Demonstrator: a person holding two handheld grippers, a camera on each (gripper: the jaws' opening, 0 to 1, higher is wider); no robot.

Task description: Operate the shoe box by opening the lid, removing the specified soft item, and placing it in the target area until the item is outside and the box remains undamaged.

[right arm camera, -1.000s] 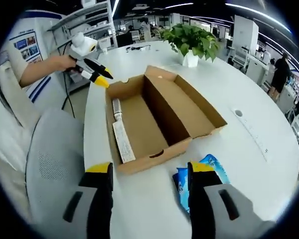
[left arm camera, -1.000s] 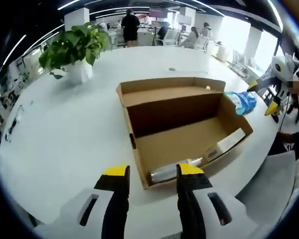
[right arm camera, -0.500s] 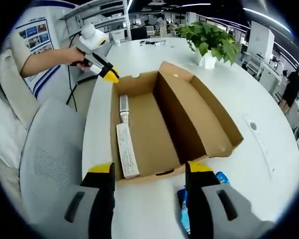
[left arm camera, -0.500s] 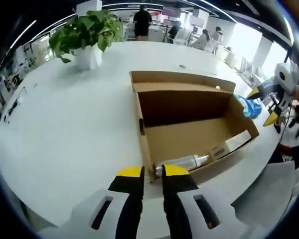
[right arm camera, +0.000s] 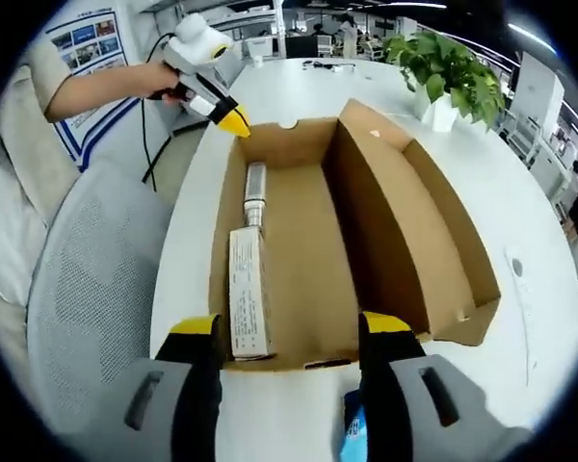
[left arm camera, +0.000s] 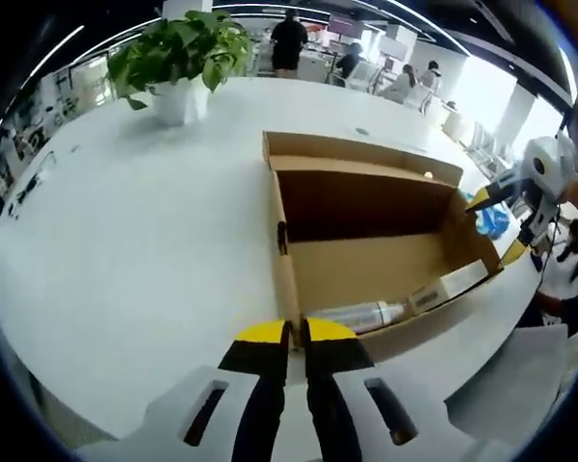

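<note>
An open brown shoe box lies on a white table, its lid folded back. Inside lie a silver tube and a flat white packet. My left gripper is shut on the top edge of the box's near corner wall; in the right gripper view the left gripper meets the box's far corner. My right gripper is open, hovering over the box's opposite end. A soft blue packet lies on the table outside the box, just behind the right gripper's jaws.
A potted plant stands on the far side of the table. A grey mesh chair sits by the table's edge beside the person's arm. People stand in the office behind.
My left gripper's jaws have gone from wide open to shut on the box's corner wall. My right gripper has moved forward over the box end, leaving the blue packet behind it.
</note>
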